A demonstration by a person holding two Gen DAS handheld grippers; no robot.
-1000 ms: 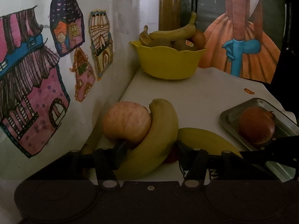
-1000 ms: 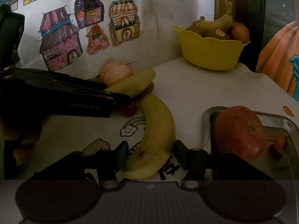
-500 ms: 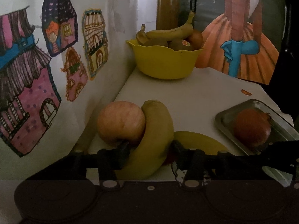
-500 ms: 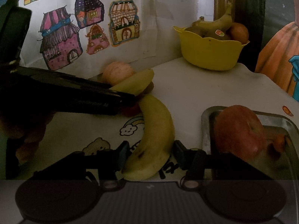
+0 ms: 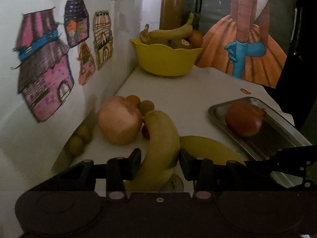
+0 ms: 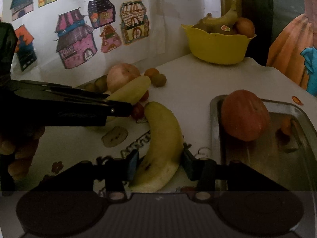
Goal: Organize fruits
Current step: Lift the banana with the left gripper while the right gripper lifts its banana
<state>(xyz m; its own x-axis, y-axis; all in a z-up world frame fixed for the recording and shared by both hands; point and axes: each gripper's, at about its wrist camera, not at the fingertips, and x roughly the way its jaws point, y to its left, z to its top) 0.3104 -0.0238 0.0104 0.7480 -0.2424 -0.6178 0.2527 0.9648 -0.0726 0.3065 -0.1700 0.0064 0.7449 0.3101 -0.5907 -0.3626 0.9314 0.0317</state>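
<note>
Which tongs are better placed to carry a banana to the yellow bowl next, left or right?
Probably left: the left tongs already grip a raised banana, and the yellow bowl lies straight ahead of them.

Dim, murky frames; fisheye-bent edges; dark vignetted corners.

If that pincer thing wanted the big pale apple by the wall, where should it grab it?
Probably across the pale apple's widest middle, coming from above. It is round, so sides give the best hold, and the wall, small fruits and the banana in the left gripper crowd it low.
</note>
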